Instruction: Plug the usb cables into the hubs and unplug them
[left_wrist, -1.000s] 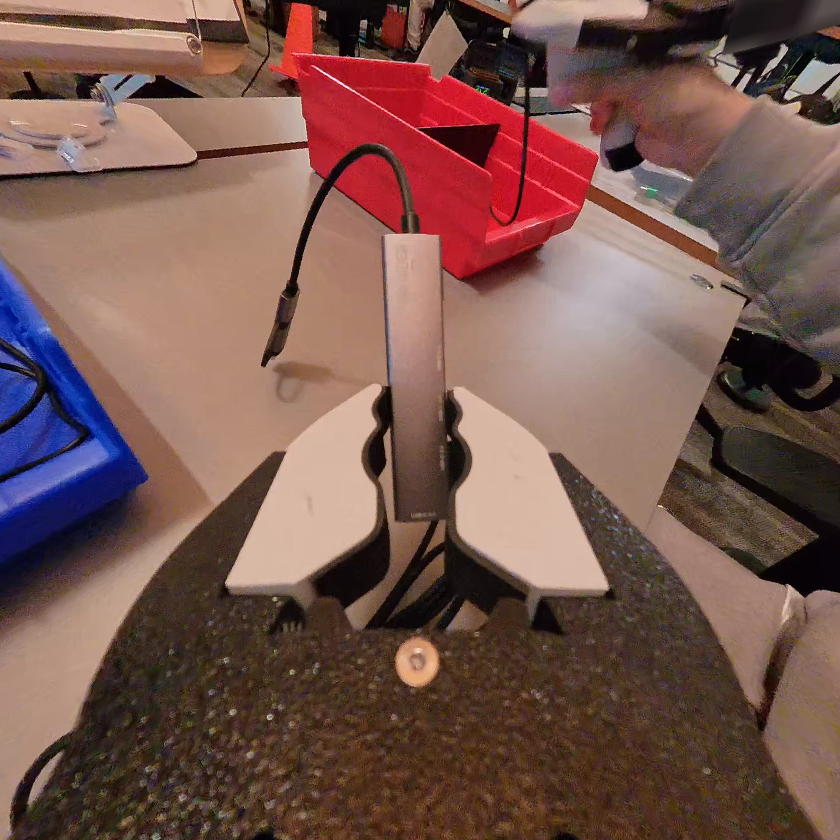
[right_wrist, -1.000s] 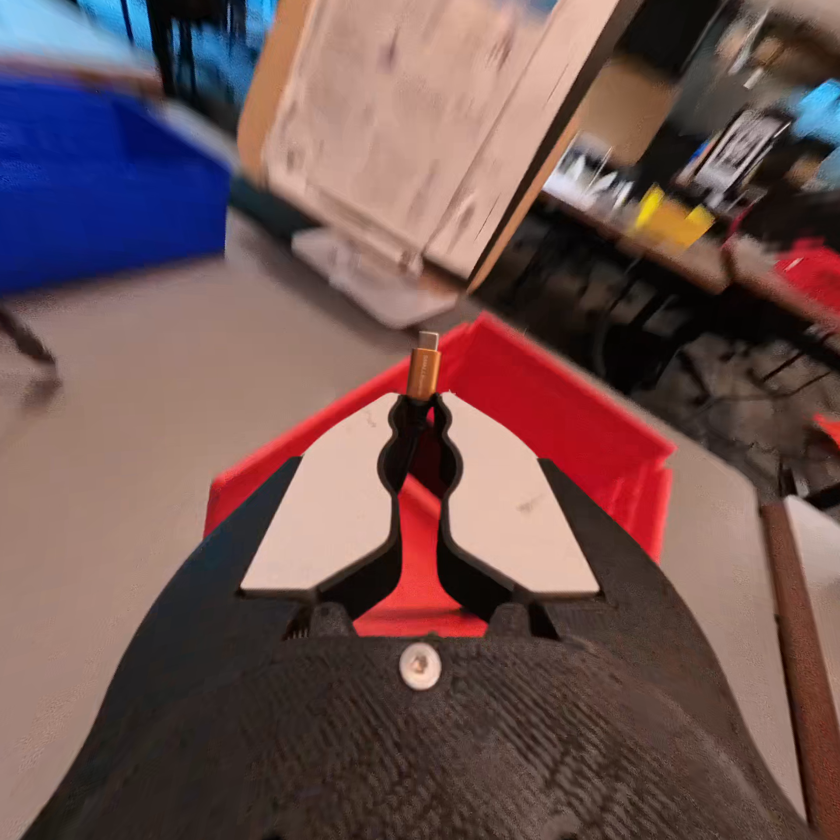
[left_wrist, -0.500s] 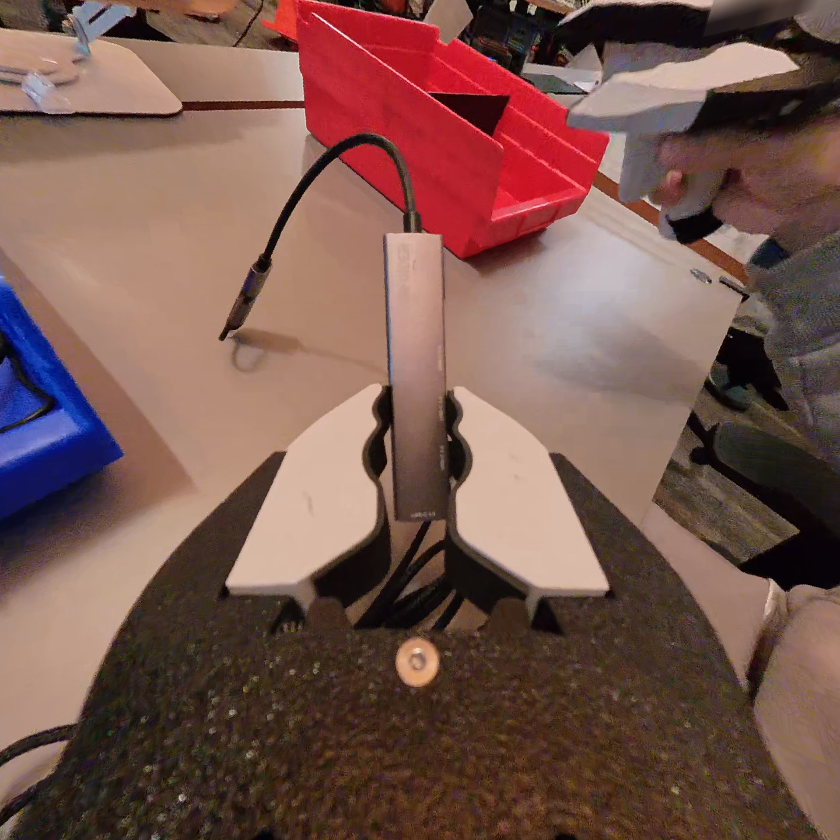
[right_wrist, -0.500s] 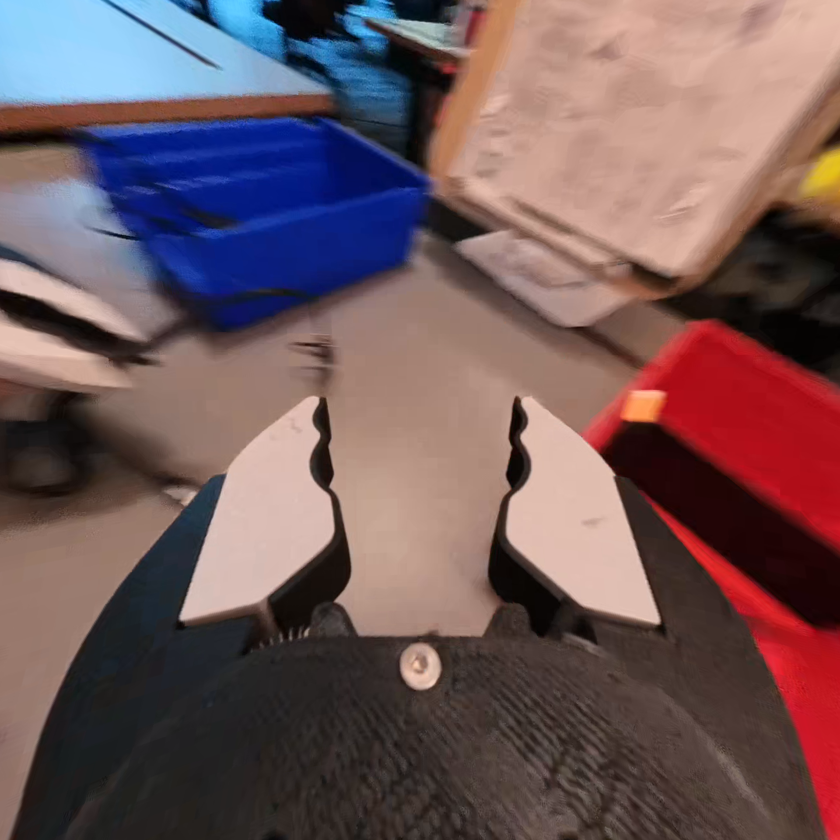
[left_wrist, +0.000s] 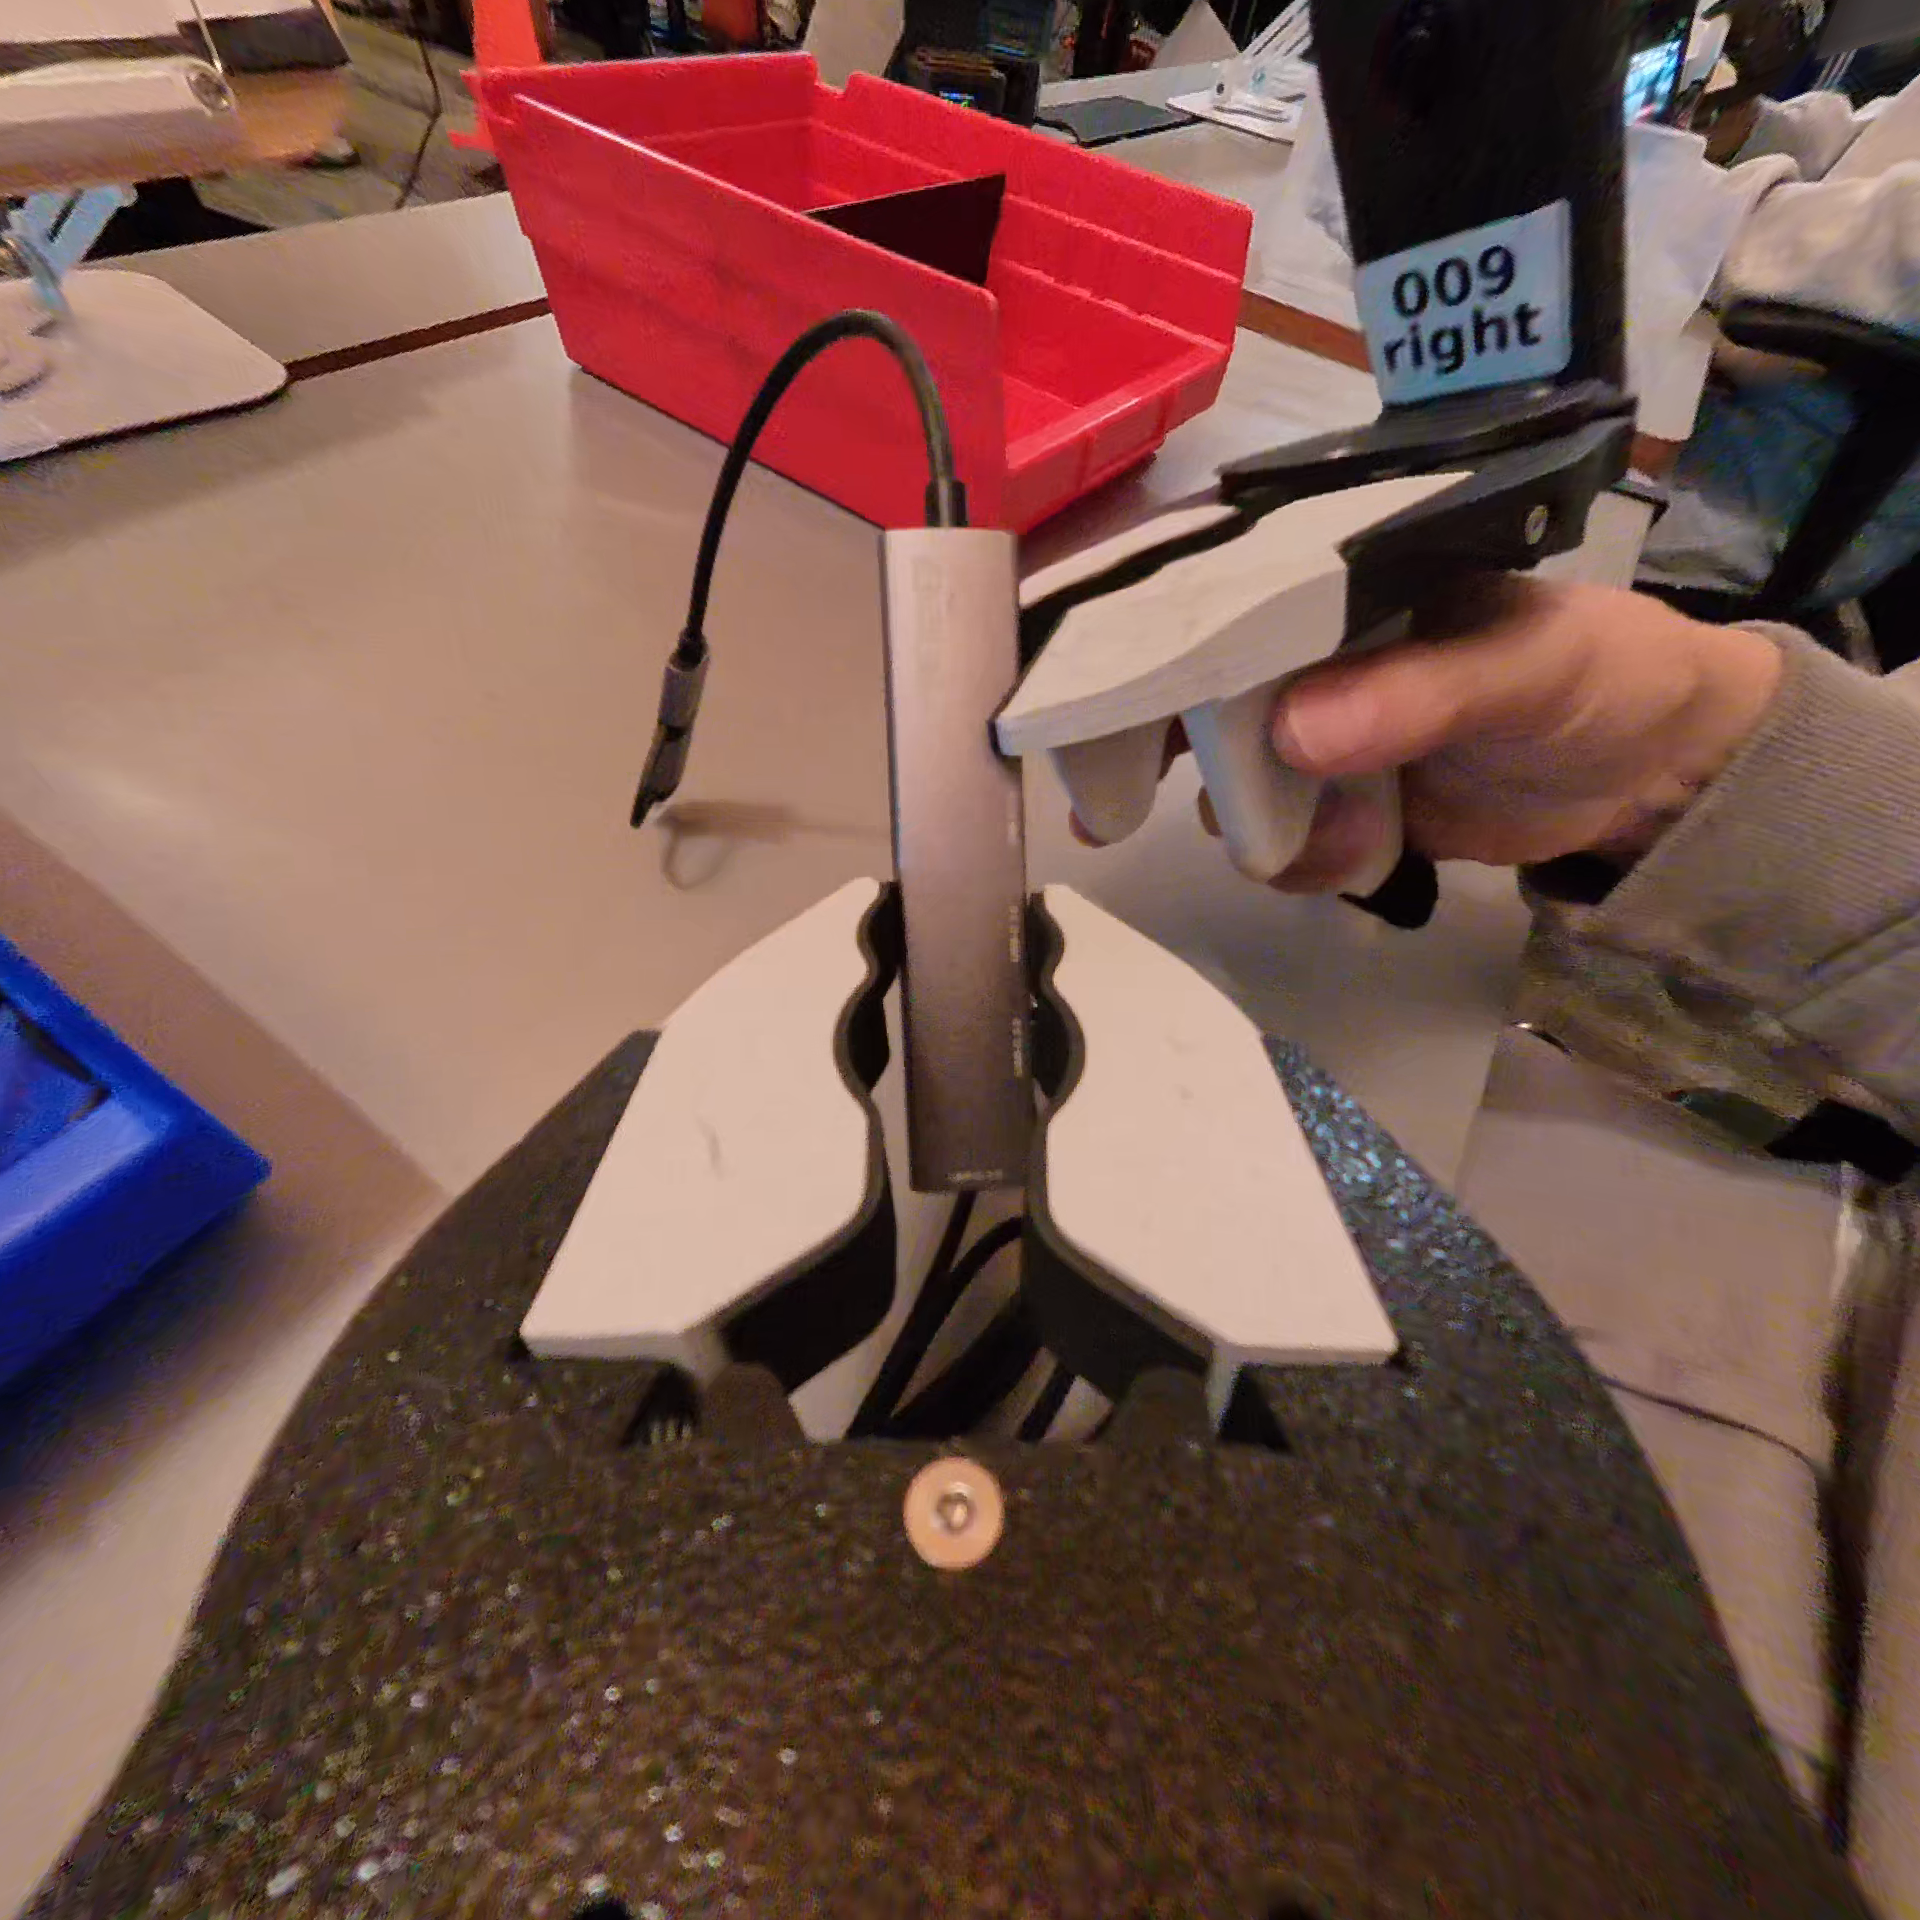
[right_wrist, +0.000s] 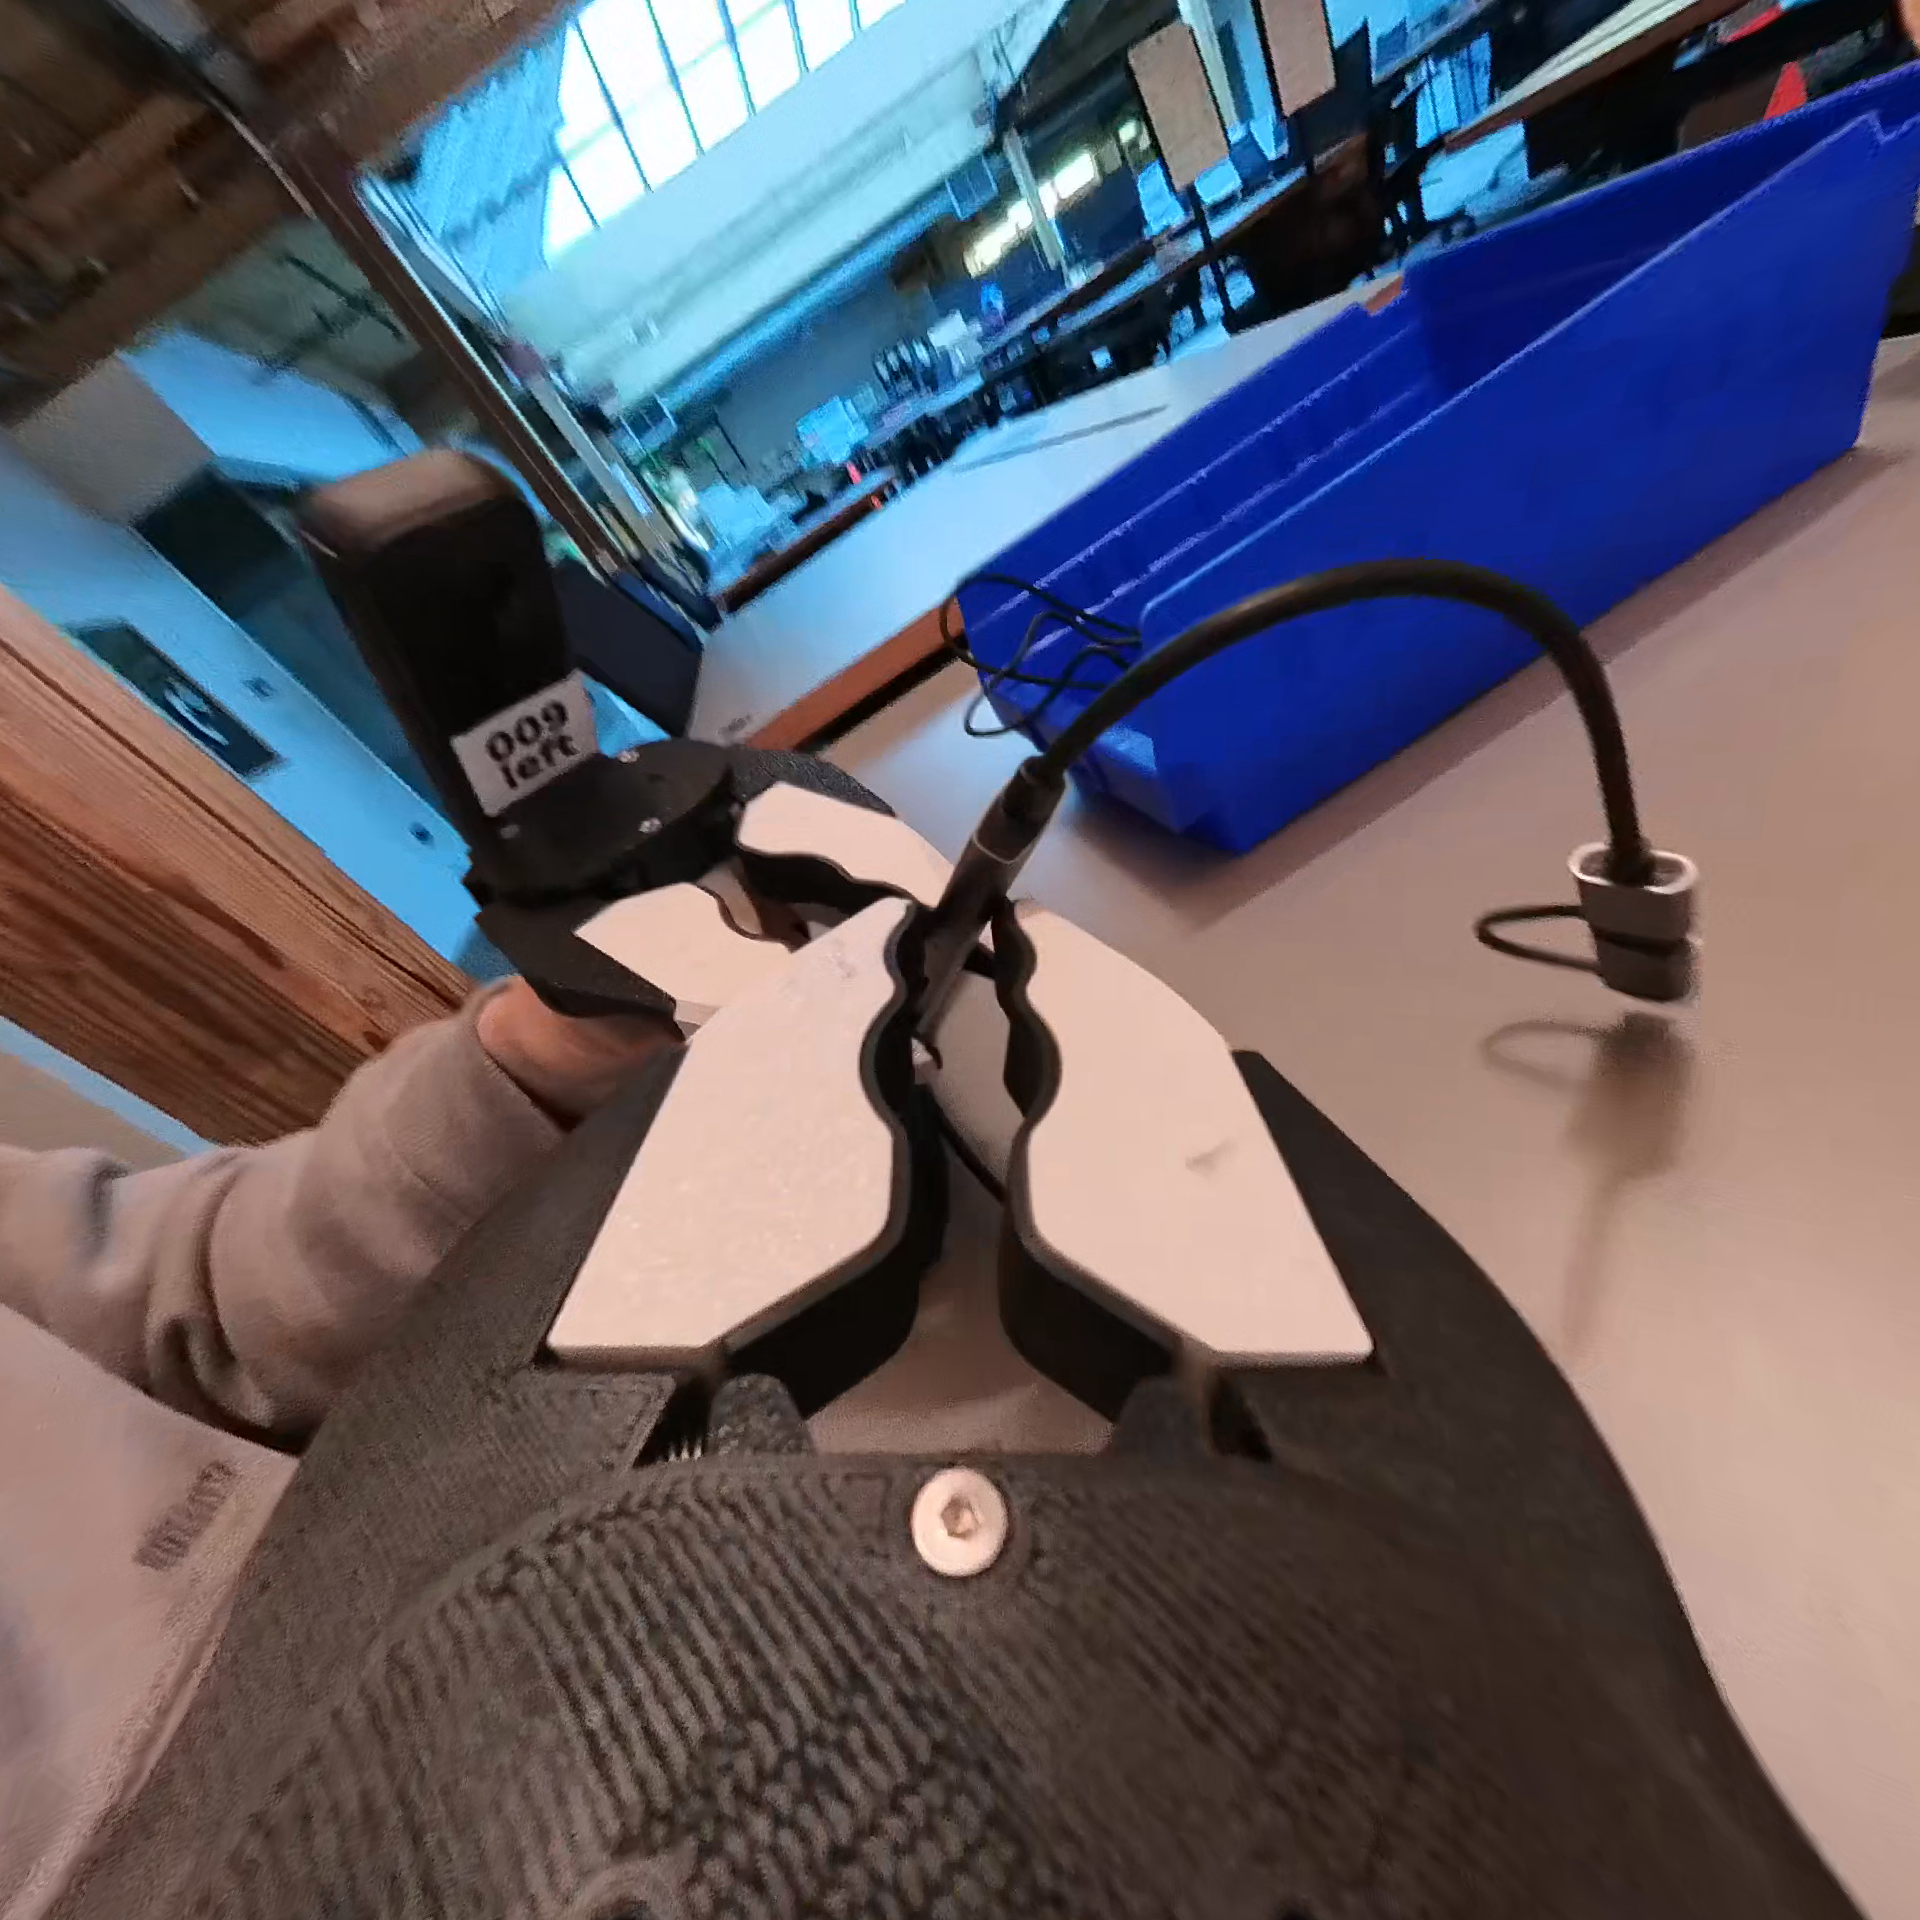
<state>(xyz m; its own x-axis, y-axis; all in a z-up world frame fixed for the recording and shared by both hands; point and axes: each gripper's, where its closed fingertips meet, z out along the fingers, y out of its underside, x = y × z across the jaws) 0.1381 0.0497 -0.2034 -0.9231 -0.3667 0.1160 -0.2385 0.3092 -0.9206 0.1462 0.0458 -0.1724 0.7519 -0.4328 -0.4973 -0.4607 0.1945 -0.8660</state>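
A large workshop hall with tall windows and rows of benches lies behind a smooth grey counter (left_wrist: 364, 623). On the counter stand two ribbed plastic bins: a red open-fronted bin (left_wrist: 862, 260) with a dark divider panel inside, straight ahead in the left wrist view, and a blue bin (right_wrist: 1507, 499) holding thin black wires, seen beyond the grippers in the right wrist view and at the left edge of the other.

The left claw (left_wrist: 961, 925), with white fingers on a black speckled body, is clamped narrowly on the lower part of a slim grey metal usb hub (left_wrist: 951, 831), which stands upright between its fingers. From the hub's top a short black cable (left_wrist: 790, 416) arches over and hangs down to a grey metal plug (left_wrist: 670, 727) that dangles just above the counter.

The right claw (right_wrist: 951, 940), held by a hand (left_wrist: 1507, 748) in a grey knit sleeve, comes in from the hub's right side. In the left wrist view its lower white fingertip touches the hub's side edge. In the right wrist view its fingers sit close together around the hub's thin edge, with narrow gaps visible; whether they actually pinch it I cannot tell.
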